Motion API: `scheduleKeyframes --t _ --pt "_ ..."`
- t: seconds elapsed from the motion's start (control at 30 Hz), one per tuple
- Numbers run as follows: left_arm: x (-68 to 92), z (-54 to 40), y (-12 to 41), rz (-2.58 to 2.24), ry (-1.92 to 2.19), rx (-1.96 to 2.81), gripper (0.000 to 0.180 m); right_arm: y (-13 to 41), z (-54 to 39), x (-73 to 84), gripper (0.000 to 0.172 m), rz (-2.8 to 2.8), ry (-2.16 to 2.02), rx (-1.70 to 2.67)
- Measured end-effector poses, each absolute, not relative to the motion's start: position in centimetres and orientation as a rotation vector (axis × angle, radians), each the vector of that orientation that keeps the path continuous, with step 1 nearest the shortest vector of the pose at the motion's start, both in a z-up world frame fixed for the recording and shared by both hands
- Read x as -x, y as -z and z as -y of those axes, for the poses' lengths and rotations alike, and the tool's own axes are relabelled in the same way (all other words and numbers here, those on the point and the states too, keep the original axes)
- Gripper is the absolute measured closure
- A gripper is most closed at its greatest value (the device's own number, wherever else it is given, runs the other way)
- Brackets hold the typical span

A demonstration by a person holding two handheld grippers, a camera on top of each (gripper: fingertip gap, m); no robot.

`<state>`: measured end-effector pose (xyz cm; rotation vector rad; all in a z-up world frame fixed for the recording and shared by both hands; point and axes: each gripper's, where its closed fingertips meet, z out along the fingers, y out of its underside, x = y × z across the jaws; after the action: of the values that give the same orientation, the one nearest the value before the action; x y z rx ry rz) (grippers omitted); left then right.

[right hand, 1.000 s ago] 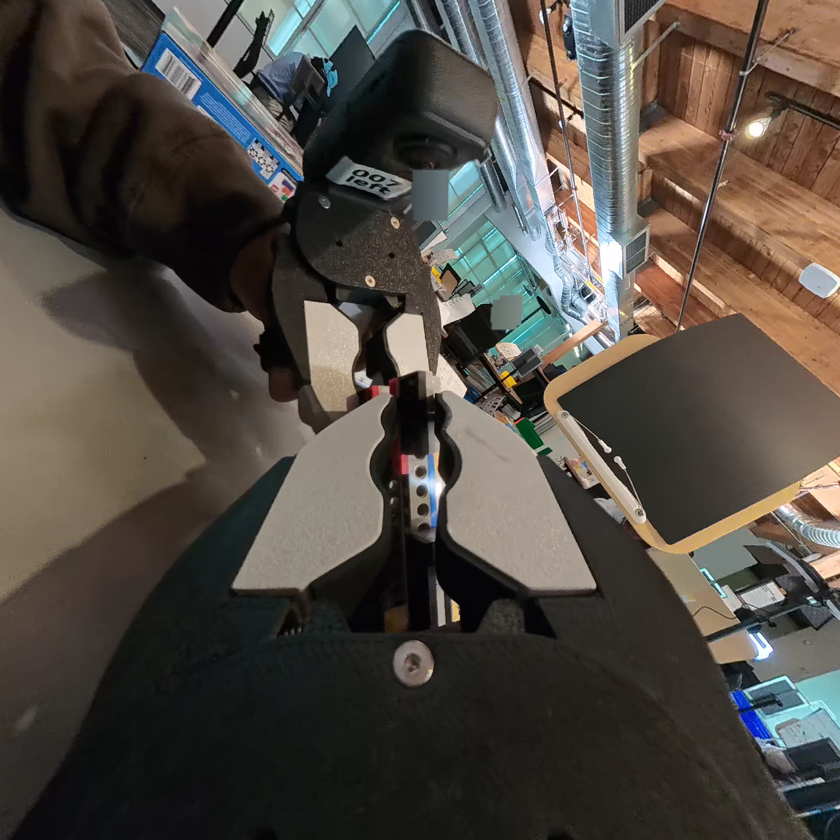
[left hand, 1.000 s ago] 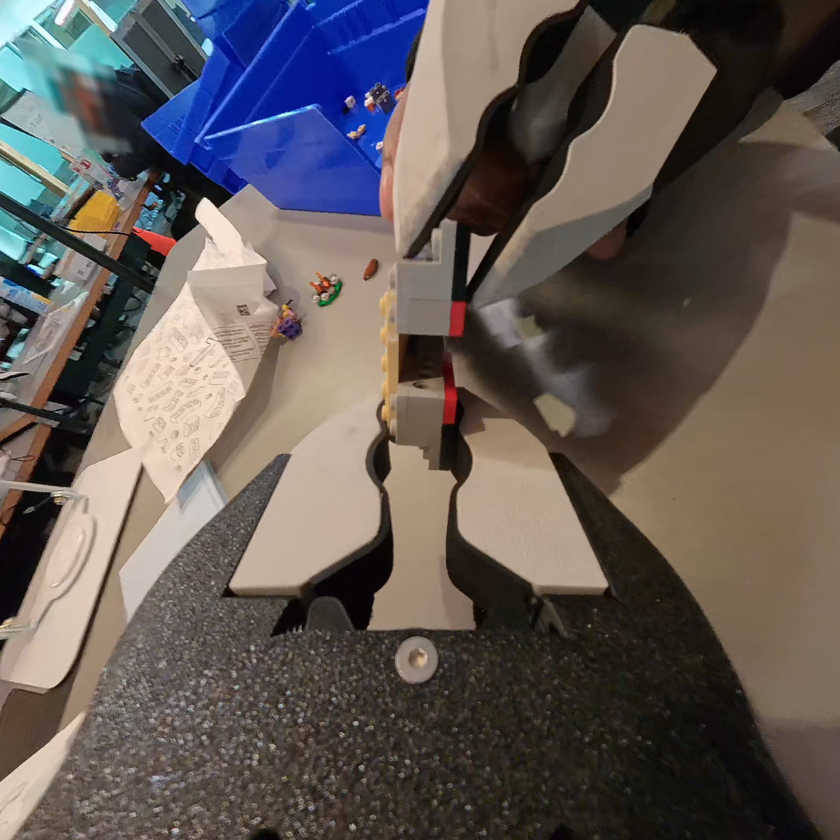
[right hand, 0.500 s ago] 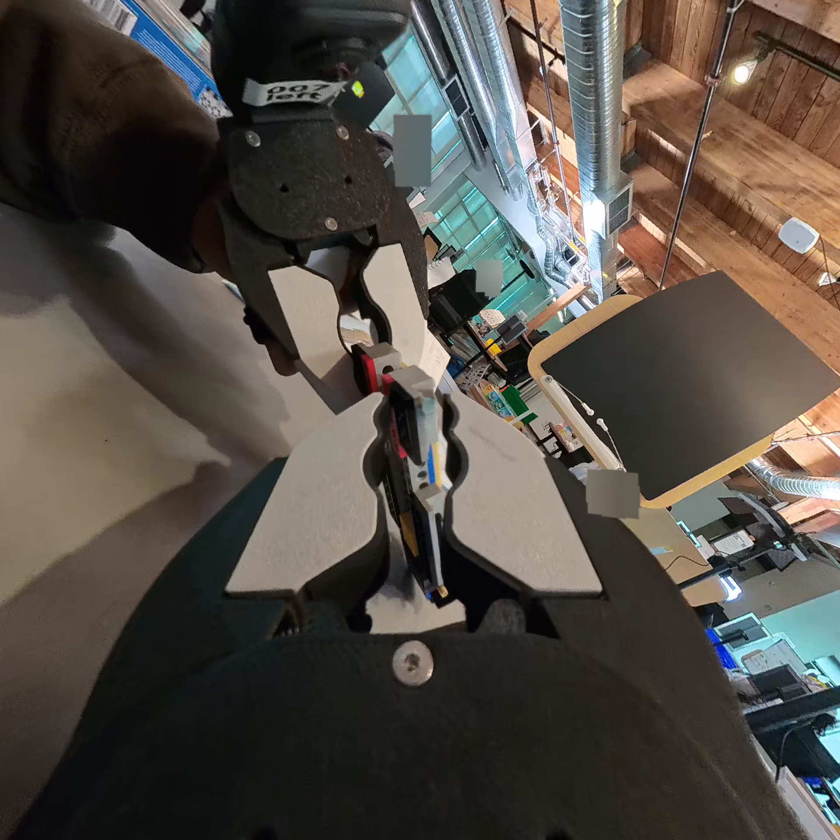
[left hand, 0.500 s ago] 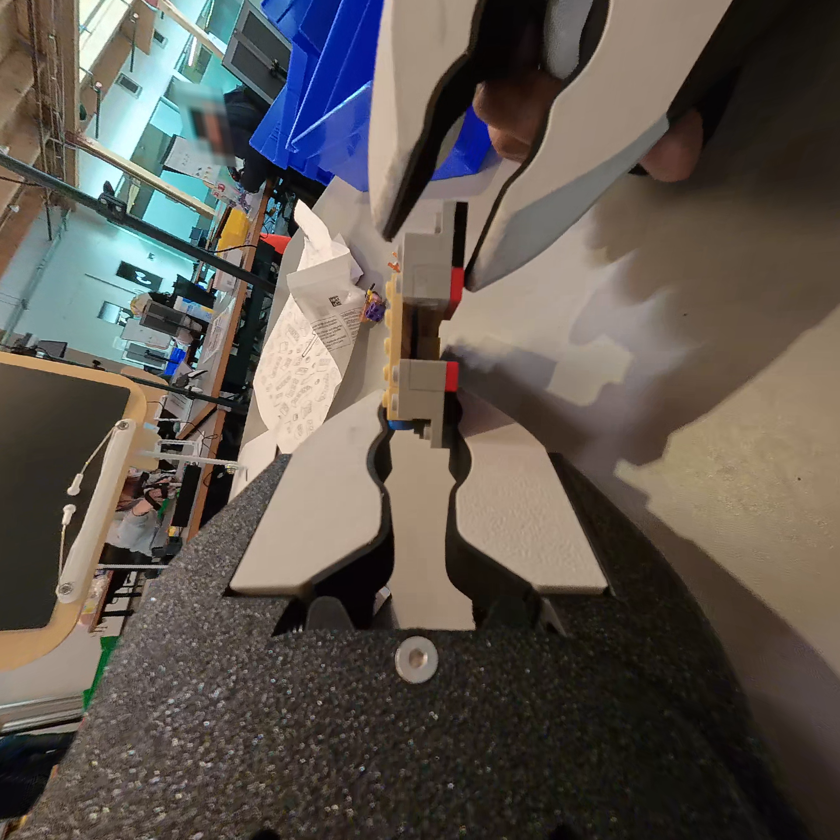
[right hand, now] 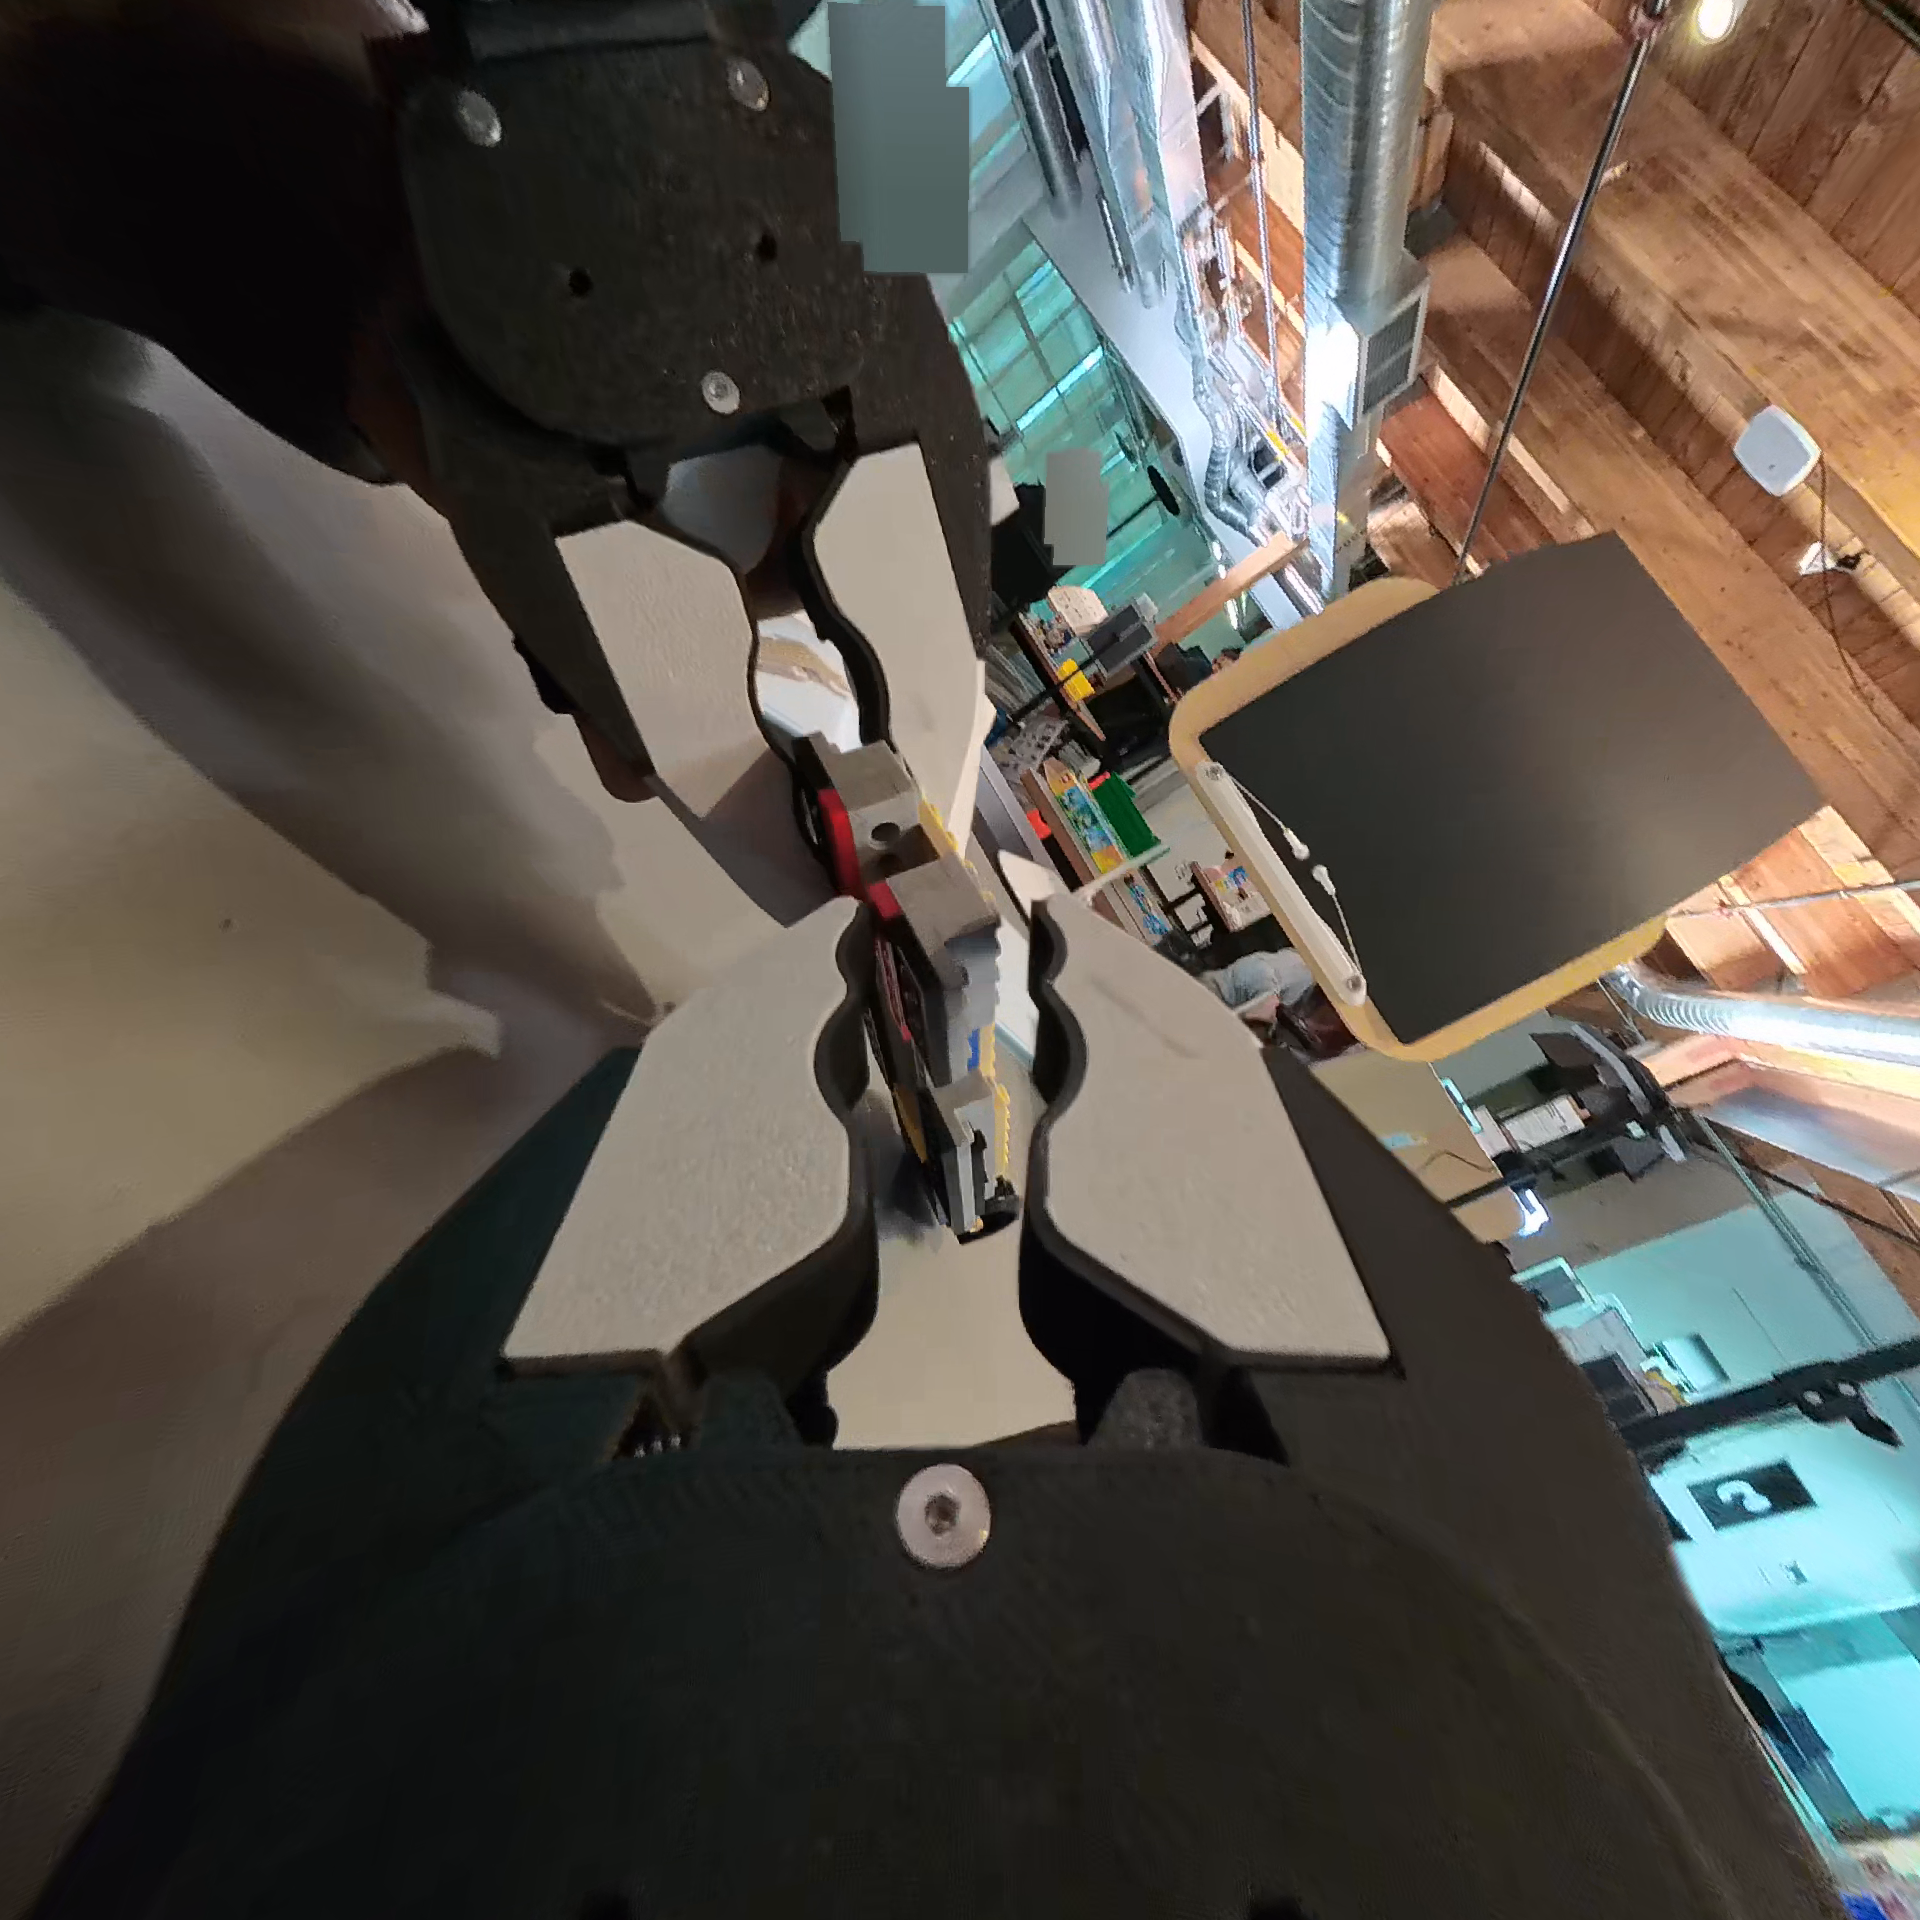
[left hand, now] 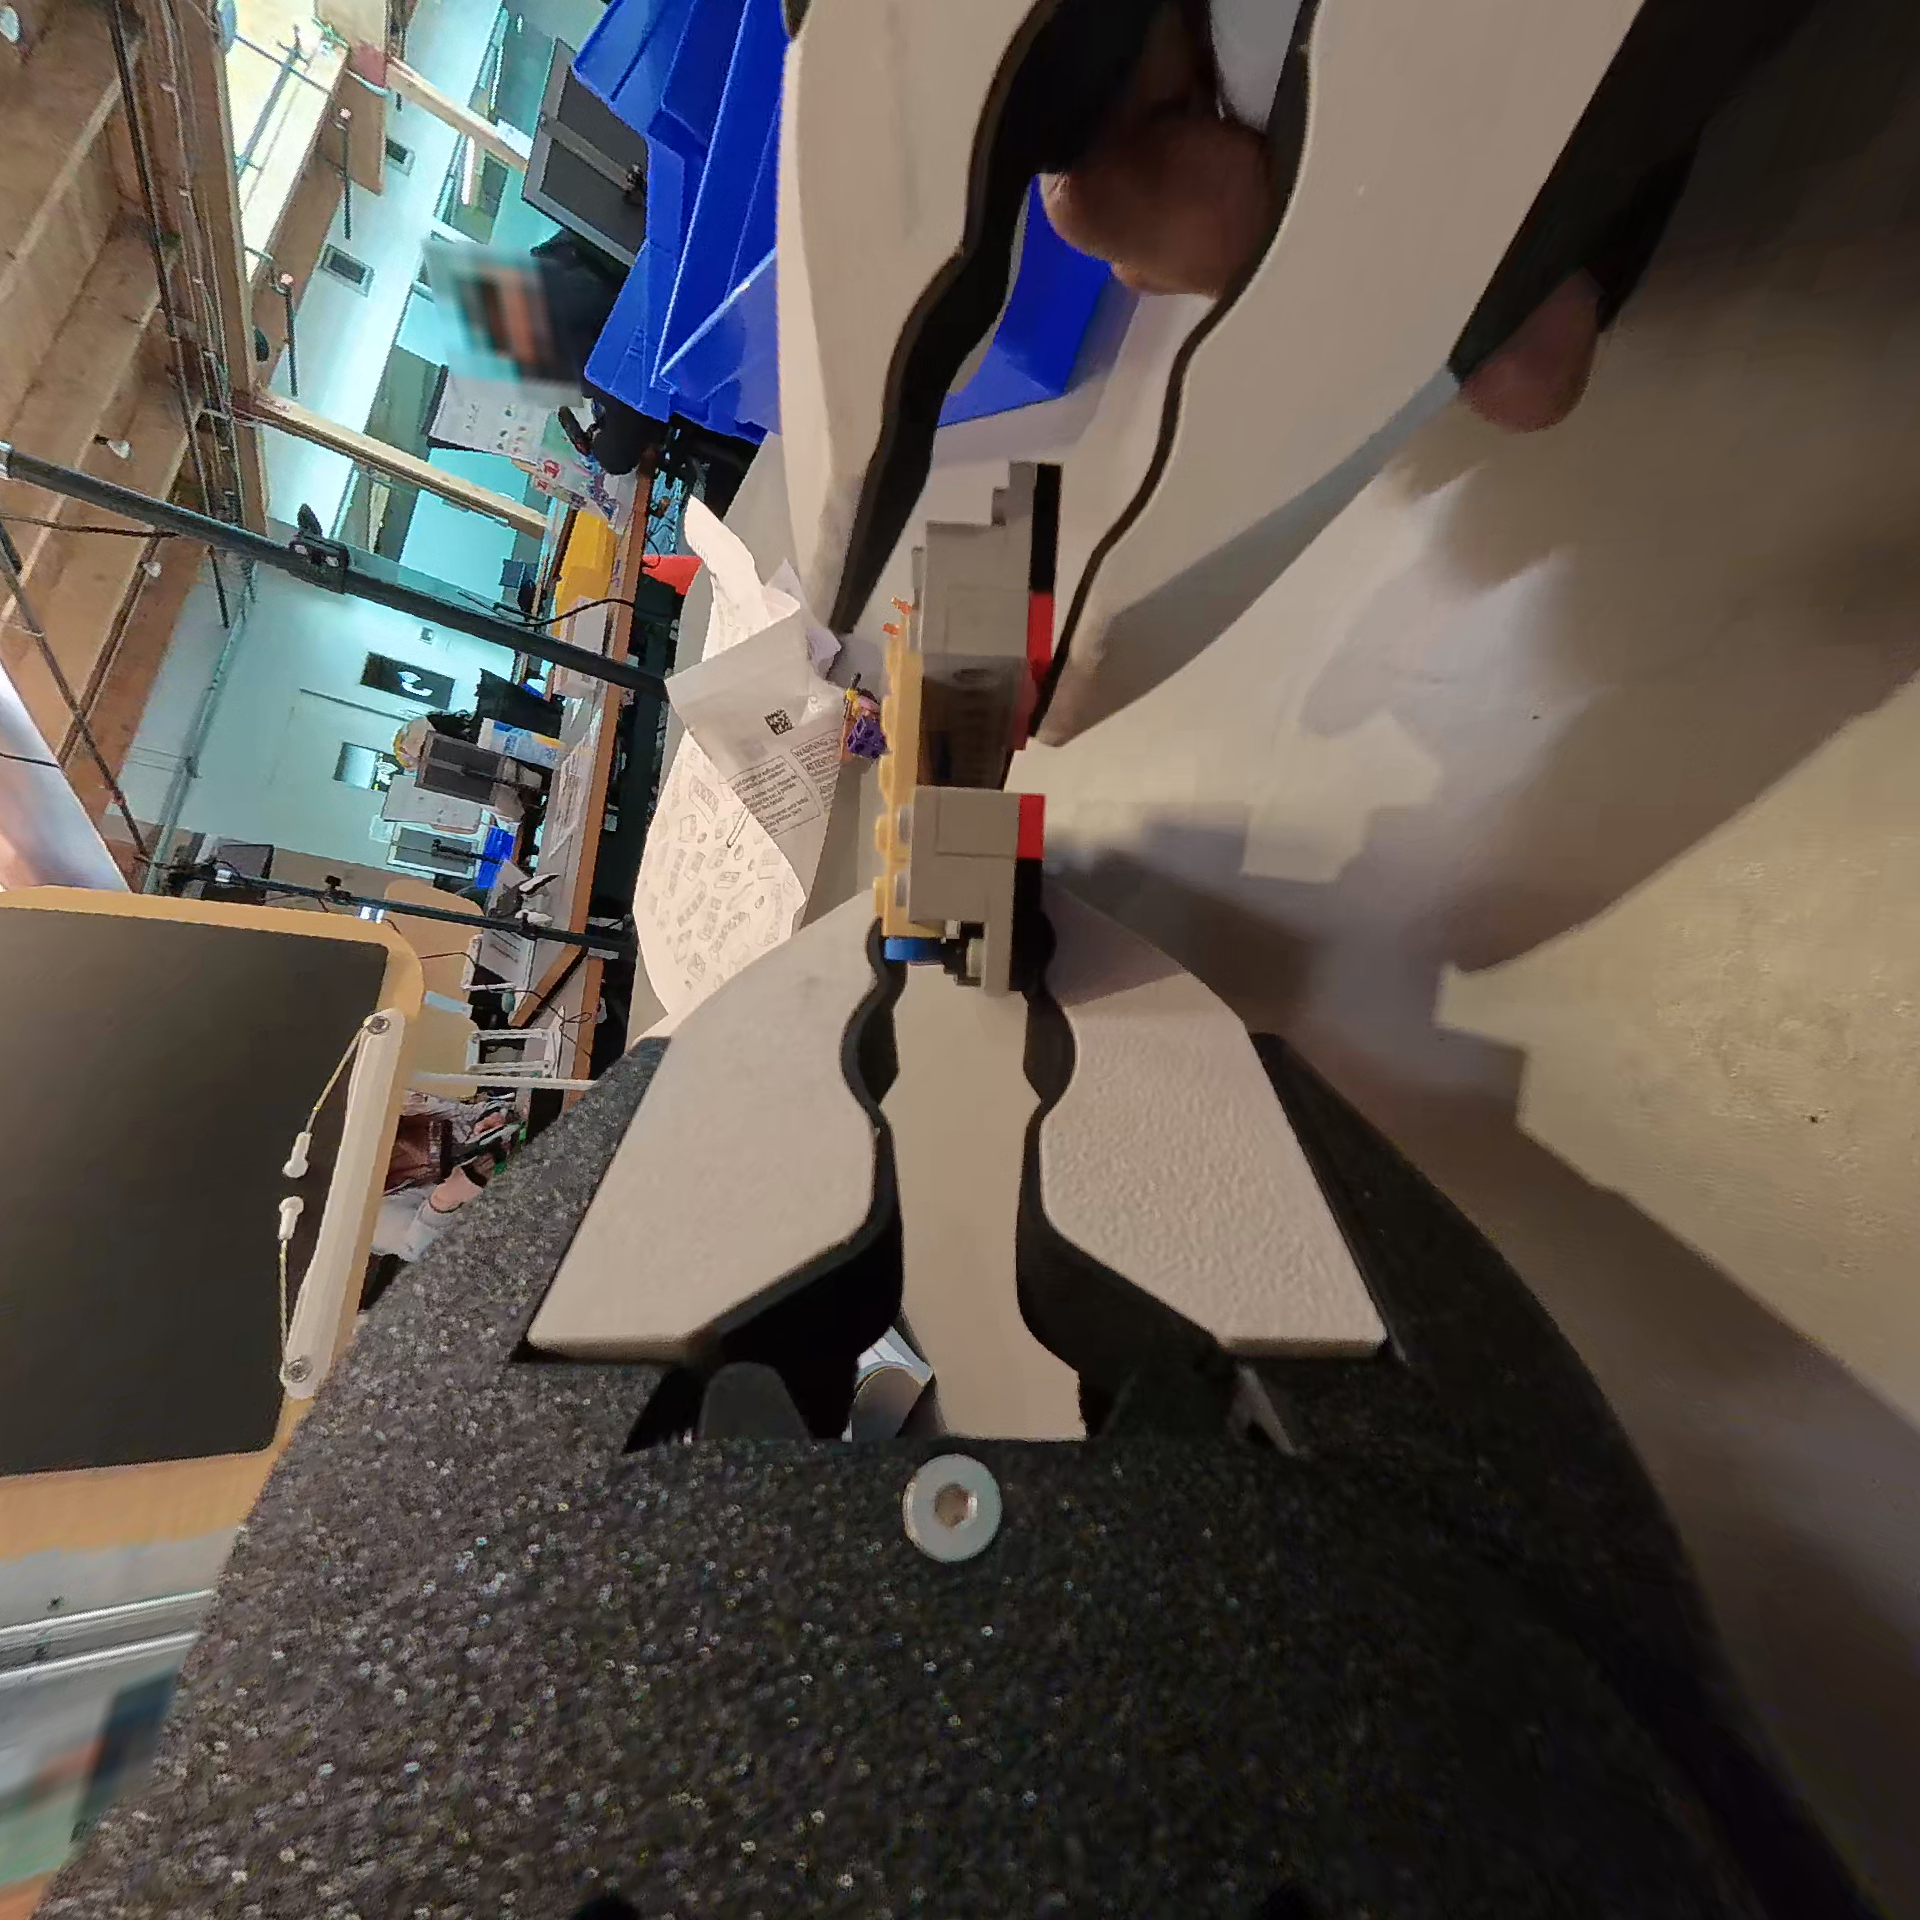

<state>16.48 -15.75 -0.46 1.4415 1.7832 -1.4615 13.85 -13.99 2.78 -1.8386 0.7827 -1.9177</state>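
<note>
- Brick build [left hand: 966, 852], made of grey, red, tan and black pieces, is hanging in the air above the pale table [left hand: 1610, 1091] in the left wrist view, stretched between the two grippers.
- Its near end is sitting between the fingertips of the left gripper [left hand: 961, 935], which is clamping it: the tan plate is pressing against one pad and the black side against the other.
- Its far end is reaching in between the fingers of the right gripper [left hand: 945, 675], which is coming in from the top. One finger is lying against the red edge, while a slit is showing on the tan side.
- A printed paper sheet [left hand: 717, 883], a white bag [left hand: 758, 707] and a small purple piece [left hand: 862, 738] are lying on the table behind, with blue bins [left hand: 707, 260] farther back.
- In the right wrist view, the brick build [right hand: 935, 1039] is running lengthwise between the right gripper's [right hand: 945, 909] fingers. It is leaning on one pad, with a clear gap to the other, so this gripper is standing released.
- The left gripper [right hand: 894, 862] is facing it from above and is pinching the build's far end.
- A black board with a wooden rim [right hand: 1507, 779] is showing to the side, under silver ducts [right hand: 1351, 156].
</note>
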Motion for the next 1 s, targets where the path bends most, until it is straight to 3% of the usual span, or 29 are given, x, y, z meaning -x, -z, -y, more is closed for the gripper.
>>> scheduleKeyframes --t 0.37,1.0 --pt "-15.2 16.6 1.0 -1.748 1.369 -1.337 0.161 -1.9 15.8 -13.0 0.146 -1.147 2.089 1.880" --pt "-14.8 17.3 1.4 -1.774 1.361 -1.128 0.162 -1.7 17.6 -12.4 0.151 -1.402 1.962 1.698"
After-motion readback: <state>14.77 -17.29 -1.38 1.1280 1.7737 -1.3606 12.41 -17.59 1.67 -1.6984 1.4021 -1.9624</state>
